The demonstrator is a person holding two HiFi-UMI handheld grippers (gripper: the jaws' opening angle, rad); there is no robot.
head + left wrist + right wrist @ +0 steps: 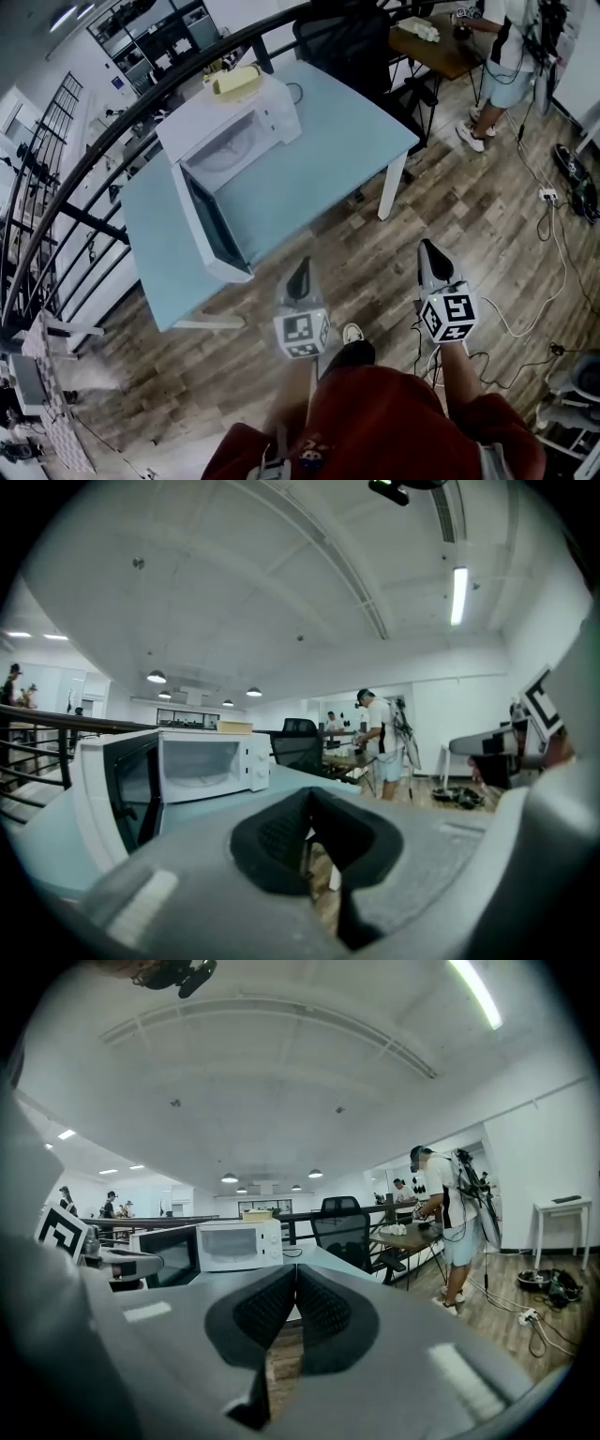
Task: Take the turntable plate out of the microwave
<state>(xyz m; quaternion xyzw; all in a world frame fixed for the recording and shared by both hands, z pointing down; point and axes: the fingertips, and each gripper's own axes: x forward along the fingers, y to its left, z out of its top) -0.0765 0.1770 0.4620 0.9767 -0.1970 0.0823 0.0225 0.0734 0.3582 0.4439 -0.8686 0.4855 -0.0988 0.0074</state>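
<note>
A white microwave stands on a light blue table with its door swung wide open toward me. Inside, the pale turntable plate lies flat on the oven floor. My left gripper hovers above the wooden floor just off the table's near edge, shut and empty. My right gripper is further right, over the floor, also shut with nothing in it. In the left gripper view the microwave and its open door sit ahead and left of the closed jaws. The right gripper view shows the microwave farther off.
A yellowish object rests on top of the microwave. A black office chair stands behind the table. A person works at a wooden table at the far right. A black railing runs along the left; cables trail on the floor.
</note>
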